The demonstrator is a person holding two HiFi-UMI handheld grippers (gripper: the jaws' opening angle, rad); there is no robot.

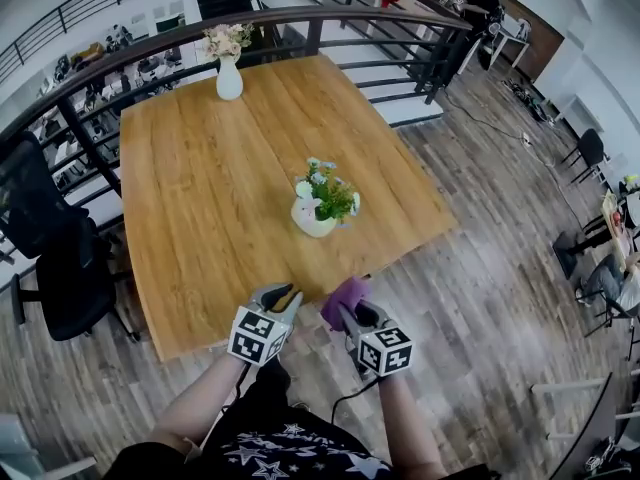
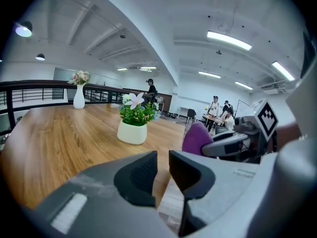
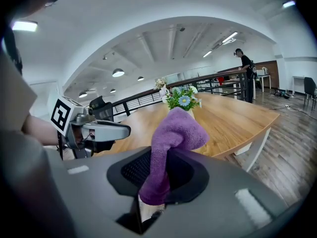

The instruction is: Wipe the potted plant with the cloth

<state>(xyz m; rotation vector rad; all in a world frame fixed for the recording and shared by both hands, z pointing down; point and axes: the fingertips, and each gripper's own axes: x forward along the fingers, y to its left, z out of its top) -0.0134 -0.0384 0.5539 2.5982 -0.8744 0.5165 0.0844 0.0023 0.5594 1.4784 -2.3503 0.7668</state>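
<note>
The potted plant (image 1: 322, 203), green leaves and pale flowers in a white pot, stands on the wooden table (image 1: 200, 218) toward its near right part. My right gripper (image 1: 352, 316) hovers at the table's near edge, shut on a purple cloth (image 1: 345, 298); in the right gripper view the cloth (image 3: 173, 138) bulges up out of the jaws in front of the plant (image 3: 183, 100). To its left, my left gripper (image 1: 284, 298) is empty, its jaws standing a narrow gap apart in the left gripper view (image 2: 163, 170). The plant (image 2: 132, 120) is well ahead of both grippers.
A white vase of flowers (image 1: 229, 78) stands at the table's far edge. A black railing (image 1: 300, 18) curves behind the table and a black chair (image 1: 60, 268) sits at its left. People stand far off (image 1: 480, 3). Wood-plank floor lies to the right.
</note>
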